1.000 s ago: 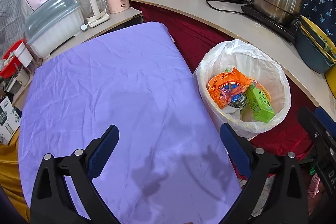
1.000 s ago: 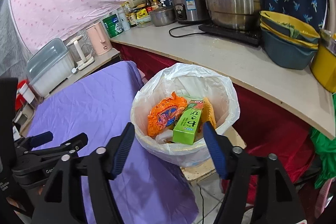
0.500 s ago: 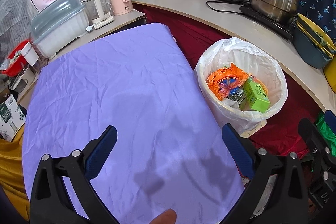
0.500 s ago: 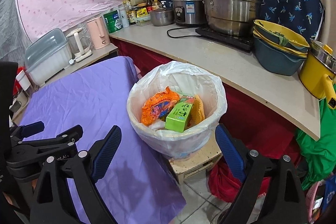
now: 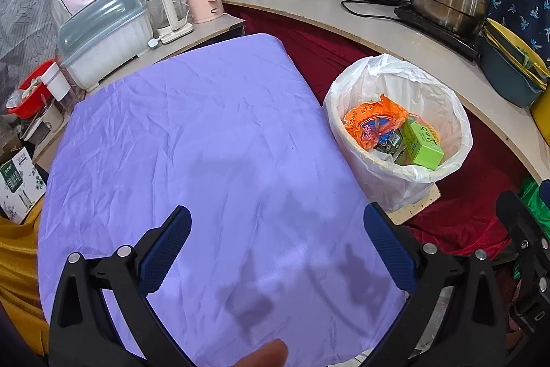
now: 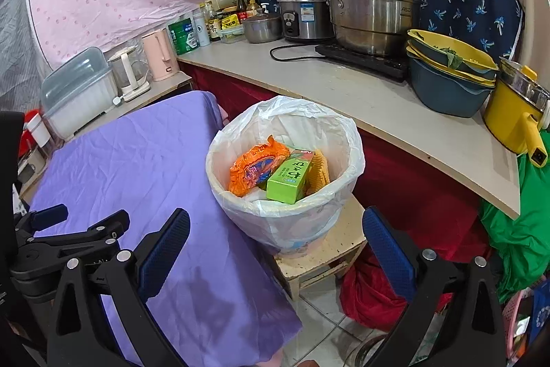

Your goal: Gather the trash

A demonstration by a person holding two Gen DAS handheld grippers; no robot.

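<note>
Two big things fill the view: the purple-covered bench [image 5: 213,140] and the L-shaped kitchen counter [image 6: 378,98] behind it, loaded with pots. Just off the bench's right edge sits the white-lined trash bin [image 6: 285,215] on a little wooden stool [image 6: 323,253]. Inside the bin are an orange snack wrapper [image 6: 256,165], a green box [image 6: 290,177] leaning on it, and something yellow tucked behind.

Both claws are spread wide and carrying nothing: the left claw [image 5: 276,250] hangs over bare purple cloth, the right claw [image 6: 275,250] sits low in front of the bin.

I don't see any trash left on the bench, so my guess is the job's basically done. Main risk now is the bin itself. It's perched on that small stool, so a careless swing of the right claw could clip the rim and tip everything onto the floor. The loose liner could also snag on a finger.
</note>
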